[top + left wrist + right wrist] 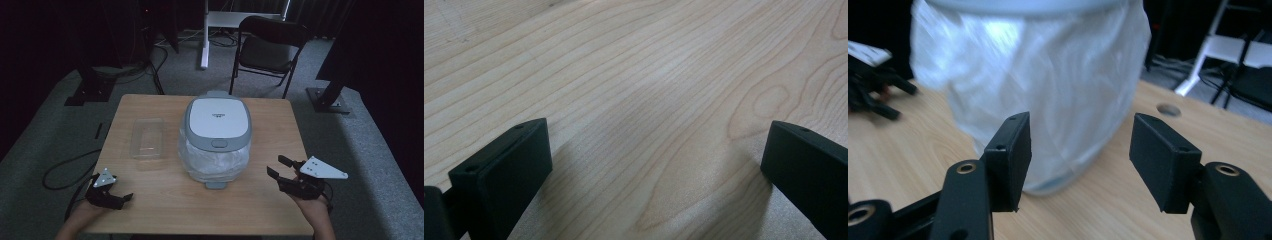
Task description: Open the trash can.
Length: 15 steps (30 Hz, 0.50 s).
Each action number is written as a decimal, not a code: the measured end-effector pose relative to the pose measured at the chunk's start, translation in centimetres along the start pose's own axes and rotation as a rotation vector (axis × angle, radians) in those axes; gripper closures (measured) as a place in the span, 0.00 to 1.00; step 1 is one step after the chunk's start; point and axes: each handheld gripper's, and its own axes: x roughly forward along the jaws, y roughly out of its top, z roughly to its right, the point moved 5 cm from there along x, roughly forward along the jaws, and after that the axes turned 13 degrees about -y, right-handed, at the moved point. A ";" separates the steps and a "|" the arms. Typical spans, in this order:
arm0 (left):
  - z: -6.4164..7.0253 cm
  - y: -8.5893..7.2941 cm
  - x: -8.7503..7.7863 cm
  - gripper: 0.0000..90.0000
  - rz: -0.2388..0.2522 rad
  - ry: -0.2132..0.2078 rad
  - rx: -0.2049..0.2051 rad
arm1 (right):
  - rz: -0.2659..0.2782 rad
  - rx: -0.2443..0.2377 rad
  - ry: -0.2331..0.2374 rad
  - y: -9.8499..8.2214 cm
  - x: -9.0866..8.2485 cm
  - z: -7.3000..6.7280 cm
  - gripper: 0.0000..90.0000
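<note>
A small bin [216, 120] with a grey and white lid stands at the middle of the wooden table [150, 185]. A crinkled white bag [212, 161] lines it and hangs over its sides. My right gripper [275, 166] is held above the table to the right of the bin, open, its jaws pointing at the bin. In the right gripper view the bag [1038, 65] is close ahead of the right gripper [1080, 125], with nothing between the jaws. My left gripper [122, 200] rests low at the table's near left corner, open over bare wood [624, 60].
A clear plastic container [148, 137] lies left of the bin. A black folding chair [267, 47] and stand legs are on the floor beyond the table. A round hole [1168, 109] is in the tabletop past the bin. Cables trail on the floor at the left.
</note>
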 end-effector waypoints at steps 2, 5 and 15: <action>0.0 0.0 0.0 0.01 0.000 0.000 0.000 | 0.025 0.004 0.021 0.8 -0.3 -0.2 0.47; 0.0 0.0 0.0 0.01 0.000 0.000 -0.001 | 0.059 0.004 0.031 2.0 -0.7 -0.5 0.47; 0.0 0.0 0.0 0.01 0.001 0.000 -0.003 | 0.139 -0.014 0.096 5.1 -0.6 -1.6 0.58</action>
